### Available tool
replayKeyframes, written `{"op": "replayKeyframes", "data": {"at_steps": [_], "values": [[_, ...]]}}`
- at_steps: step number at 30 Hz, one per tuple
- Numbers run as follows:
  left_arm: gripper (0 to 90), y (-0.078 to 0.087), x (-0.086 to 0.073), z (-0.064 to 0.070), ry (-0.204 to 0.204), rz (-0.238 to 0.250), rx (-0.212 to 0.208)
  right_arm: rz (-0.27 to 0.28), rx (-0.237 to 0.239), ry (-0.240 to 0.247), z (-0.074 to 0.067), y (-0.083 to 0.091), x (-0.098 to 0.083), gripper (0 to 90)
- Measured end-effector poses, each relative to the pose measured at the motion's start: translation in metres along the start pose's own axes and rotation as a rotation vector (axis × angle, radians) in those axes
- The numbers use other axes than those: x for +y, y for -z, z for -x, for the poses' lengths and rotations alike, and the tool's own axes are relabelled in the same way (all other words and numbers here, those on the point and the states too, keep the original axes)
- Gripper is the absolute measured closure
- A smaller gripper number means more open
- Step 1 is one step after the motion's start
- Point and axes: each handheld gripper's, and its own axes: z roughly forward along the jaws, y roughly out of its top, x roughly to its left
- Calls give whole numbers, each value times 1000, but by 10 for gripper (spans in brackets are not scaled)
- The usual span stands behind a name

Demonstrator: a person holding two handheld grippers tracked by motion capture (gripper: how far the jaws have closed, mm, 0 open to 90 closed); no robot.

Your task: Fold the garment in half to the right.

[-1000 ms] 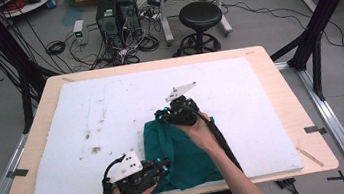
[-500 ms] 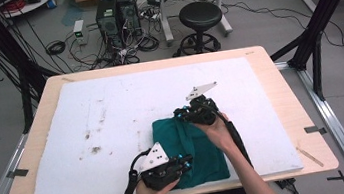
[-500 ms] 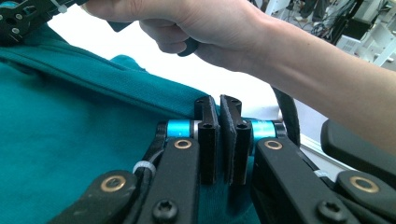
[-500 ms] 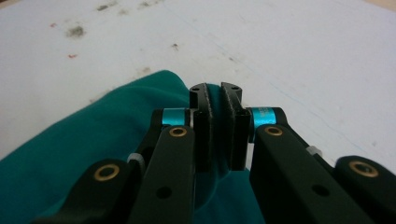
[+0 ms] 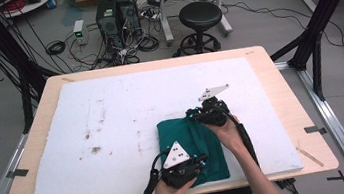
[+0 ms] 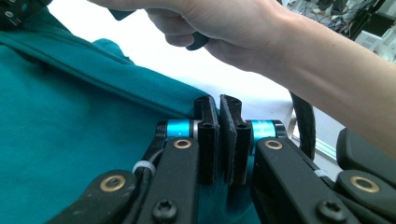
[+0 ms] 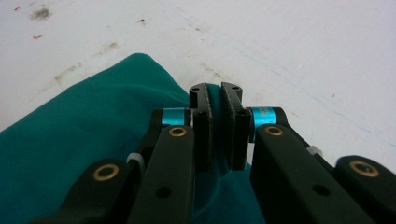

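High view: on the white mat [image 5: 111, 110] of the table [image 5: 34, 102], a folded green cloth [image 5: 184, 130] has been pulled rightward toward the near edge since a second ago — both hands travelled with it. Left gripper [image 5: 189, 168] and right gripper [image 5: 201, 115] each clench a cloth edge, suggesting another fold — or a straightening tug — is under way.

The right gripper [image 7: 218, 100] is pinching a fold of the teal cloth [image 7: 93, 135], which is spreading toward eight o'clock over the stained white mat [image 7: 289, 51].
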Motion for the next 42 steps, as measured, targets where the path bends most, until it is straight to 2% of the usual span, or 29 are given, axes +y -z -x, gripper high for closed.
{"op": "replayKeyframes", "data": {"at_steps": [11,19,23,24,25,29,31,33,35,36,37,38,39,40,41,42], "values": [[853,-18,2,10,-18,-48,25,-15,-27,-12,6,1,-10,832],[854,-27,4,16,-32,-58,25,-13,-32,-16,8,3,-13,825],[844,-30,4,15,-24,-65,5,-20,-51,-36,11,4,-16,799],[804,-29,4,14,-21,-65,-16,-10,-59,-44,12,6,-18,785],[768,-29,4,14,-21,-65,-16,-3,-65,-51,13,8,-19,772],[681,-18,7,12,-10,-36,-67,26,-82,-77,14,16,-22,711],[663,-14,8,11,4,-30,-82,31,-85,-79,14,17,-23,698],[616,-6,11,8,12,-12,-87,58,-90,-80,11,24,-22,645],[603,9,16,0,18,20,-75,75,-87,-84,9,28,-22,615],[598,9,16,0,18,20,-75,82,-86,-89,8,30,-21,606],[586,19,20,-8,9,39,-42,89,-81,-91,7,32,-21,605],[577,19,20,-8,9,39,-42,97,-75,-89,6,33,-20,599],[576,27,24,-20,12,58,-6,104,-70,-84,3,35,-19,596],[577,27,24,-20,12,58,-6,104,-70,-84,3,35,-19,596],[583,33,27,-32,21,77,18,119,-58,-72,-3,37,-17,596],[599,33,27,-32,21,77,18,119,-58,-72,-3,37,-17,596]]}}
